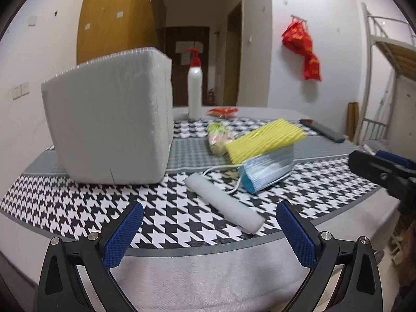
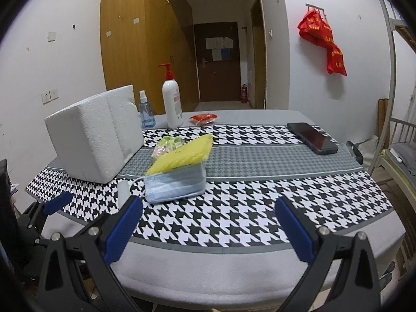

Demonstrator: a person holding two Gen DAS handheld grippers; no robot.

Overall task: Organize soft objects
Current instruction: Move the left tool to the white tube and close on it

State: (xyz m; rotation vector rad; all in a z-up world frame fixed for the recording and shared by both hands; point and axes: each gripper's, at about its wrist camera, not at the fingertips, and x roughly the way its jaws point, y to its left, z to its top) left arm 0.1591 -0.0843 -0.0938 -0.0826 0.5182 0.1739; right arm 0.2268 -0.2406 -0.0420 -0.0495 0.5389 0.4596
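Observation:
A white foam box (image 1: 109,119) stands at the left of the houndstooth mat (image 1: 166,218); it also shows in the right wrist view (image 2: 93,140). A white foam roll (image 1: 223,202) lies just ahead of my left gripper (image 1: 209,231), which is open and empty. A blue face mask stack (image 1: 267,169) carries a yellow foam net (image 1: 265,137), with a green-pink soft bundle (image 1: 217,137) behind. In the right wrist view the mask stack (image 2: 176,182), the yellow net (image 2: 184,153) and the roll (image 2: 123,192) lie ahead-left of my open, empty right gripper (image 2: 208,226).
A white pump bottle (image 2: 171,104), a small blue spray bottle (image 2: 147,111) and a red packet (image 2: 204,118) stand at the table's back. A black phone (image 2: 313,137) lies at the right. The right gripper shows at the right edge in the left wrist view (image 1: 382,171). A bed frame stands at far right.

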